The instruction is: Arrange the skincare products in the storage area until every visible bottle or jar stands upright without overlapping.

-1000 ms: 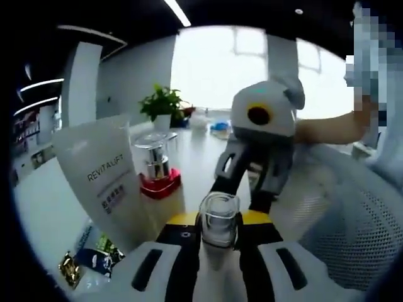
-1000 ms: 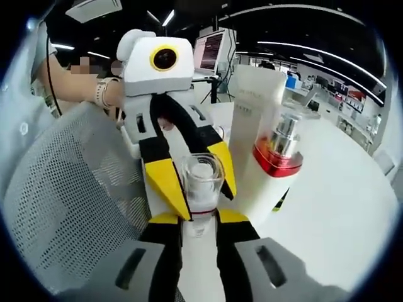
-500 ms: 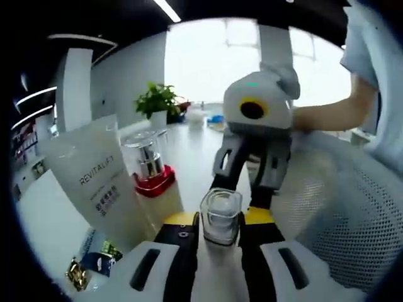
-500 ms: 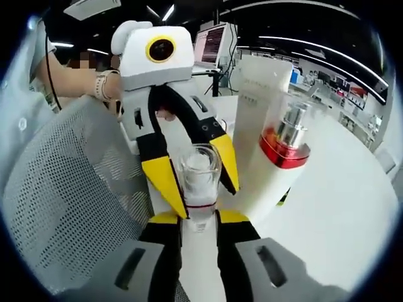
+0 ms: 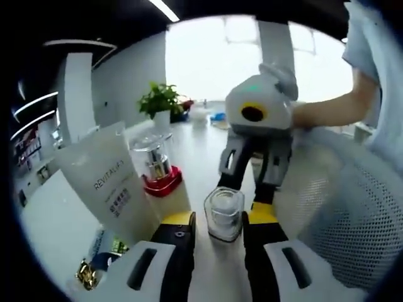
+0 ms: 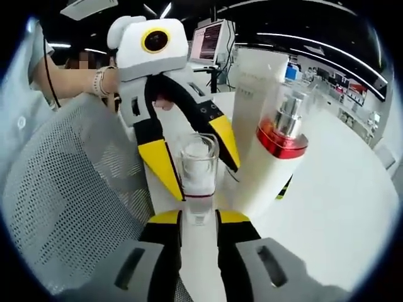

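A small clear bottle with a square see-through cap stands upright on the white table. My right gripper is shut on its lower part. My left gripper is open, its yellow-tipped jaws standing on either side of the bottle with a gap on each side. The two grippers face each other across it: the left gripper comes in from above in the right gripper view, and the right gripper does the same in the left gripper view. A white REVITALIFT tube and a red-collared pump bottle stand upright beside it.
A white mesh surface curves close along one side of the bottle. Small foil sachets lie on the table by the tube. A person's arm holds the right gripper. A potted plant stands far back.
My left gripper's jaws have spread away from the clear bottle they were pressing on. The right gripper keeps its hold. Both views have shifted a little.
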A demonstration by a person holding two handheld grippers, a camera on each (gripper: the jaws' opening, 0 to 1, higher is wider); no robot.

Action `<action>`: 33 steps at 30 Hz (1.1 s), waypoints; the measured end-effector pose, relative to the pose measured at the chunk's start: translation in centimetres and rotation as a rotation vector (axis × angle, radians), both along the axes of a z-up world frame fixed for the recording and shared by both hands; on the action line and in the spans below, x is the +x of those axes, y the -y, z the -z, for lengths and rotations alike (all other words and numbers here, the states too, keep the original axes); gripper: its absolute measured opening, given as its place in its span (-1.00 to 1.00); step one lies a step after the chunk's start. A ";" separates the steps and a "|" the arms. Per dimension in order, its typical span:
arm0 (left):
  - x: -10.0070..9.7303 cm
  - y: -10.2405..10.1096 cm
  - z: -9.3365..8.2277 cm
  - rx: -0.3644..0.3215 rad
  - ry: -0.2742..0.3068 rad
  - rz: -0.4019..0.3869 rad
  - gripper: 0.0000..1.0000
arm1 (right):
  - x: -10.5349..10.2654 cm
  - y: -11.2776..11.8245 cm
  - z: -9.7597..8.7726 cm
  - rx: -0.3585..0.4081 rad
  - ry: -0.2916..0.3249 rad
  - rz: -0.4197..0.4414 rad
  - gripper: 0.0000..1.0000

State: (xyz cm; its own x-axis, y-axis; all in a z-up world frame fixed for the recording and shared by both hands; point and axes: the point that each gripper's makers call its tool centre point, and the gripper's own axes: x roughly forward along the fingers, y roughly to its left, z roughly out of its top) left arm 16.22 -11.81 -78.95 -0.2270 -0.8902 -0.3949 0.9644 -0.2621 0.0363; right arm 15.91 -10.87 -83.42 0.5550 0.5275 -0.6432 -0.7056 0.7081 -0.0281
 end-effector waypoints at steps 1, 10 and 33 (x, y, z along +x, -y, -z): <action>0.0 0.0 0.0 0.002 0.003 0.002 -0.48 | -0.1 0.0 0.1 -0.004 -0.004 -0.001 -0.58; -0.9 -1.0 1.8 0.107 0.039 0.053 -0.44 | -0.8 0.2 0.5 -0.061 -0.034 -0.030 -0.58; 0.5 -2.4 5.0 0.274 0.082 0.017 -0.50 | -1.4 0.8 1.9 -0.145 -0.144 0.071 -0.57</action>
